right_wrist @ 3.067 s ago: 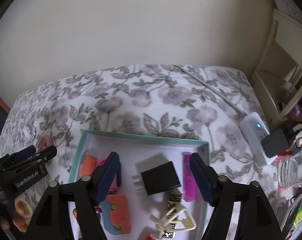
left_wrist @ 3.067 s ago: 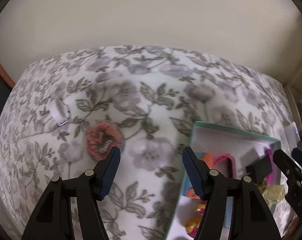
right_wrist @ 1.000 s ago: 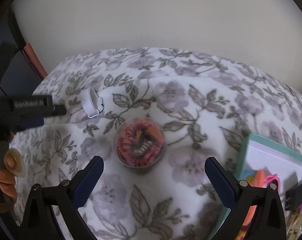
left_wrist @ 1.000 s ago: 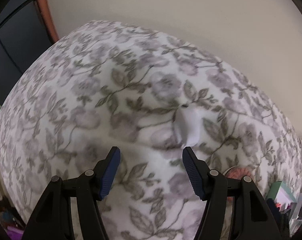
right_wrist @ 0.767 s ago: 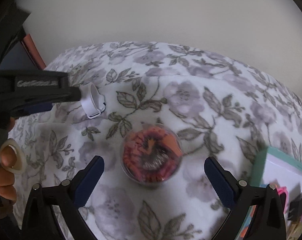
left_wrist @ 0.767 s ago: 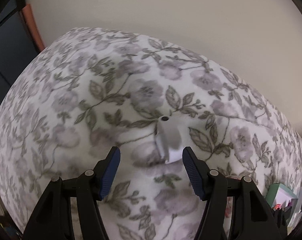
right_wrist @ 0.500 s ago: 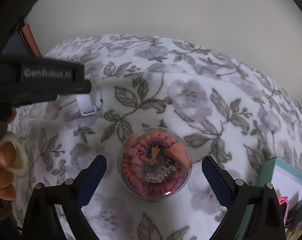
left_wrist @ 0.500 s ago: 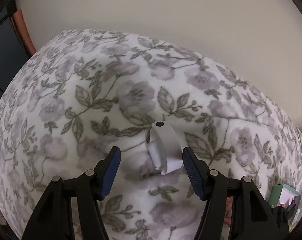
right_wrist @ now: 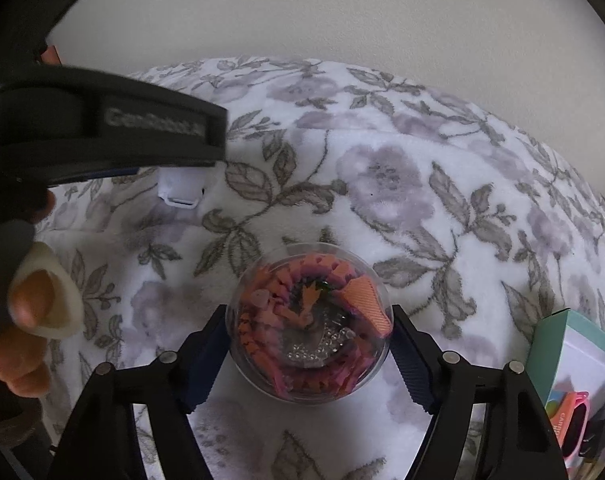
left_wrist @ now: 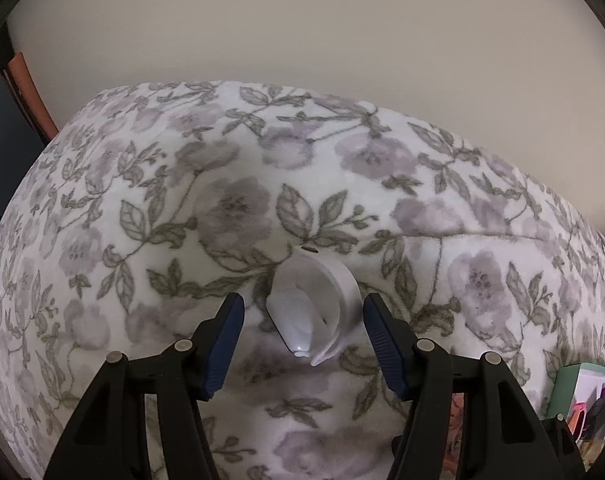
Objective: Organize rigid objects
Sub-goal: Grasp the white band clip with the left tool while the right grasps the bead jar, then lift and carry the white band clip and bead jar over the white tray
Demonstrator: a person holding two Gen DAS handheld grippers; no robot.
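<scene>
One white ring (left_wrist: pixel 316 308), one clear capsule (right_wrist: pixel 310 322).

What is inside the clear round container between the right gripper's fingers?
The clear round container holds an orange and pink jointed toy curled around some silvery beads. What lies beneath them is covered.

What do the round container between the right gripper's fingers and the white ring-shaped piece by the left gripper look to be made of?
Round container: clear, glossy plastic by the look; its orange-pink contents show straight through the wall. White ring-shaped piece: smooth, opaque plastic or silicone, with soft highlights on its curved band; which of the two cannot be told.
</scene>
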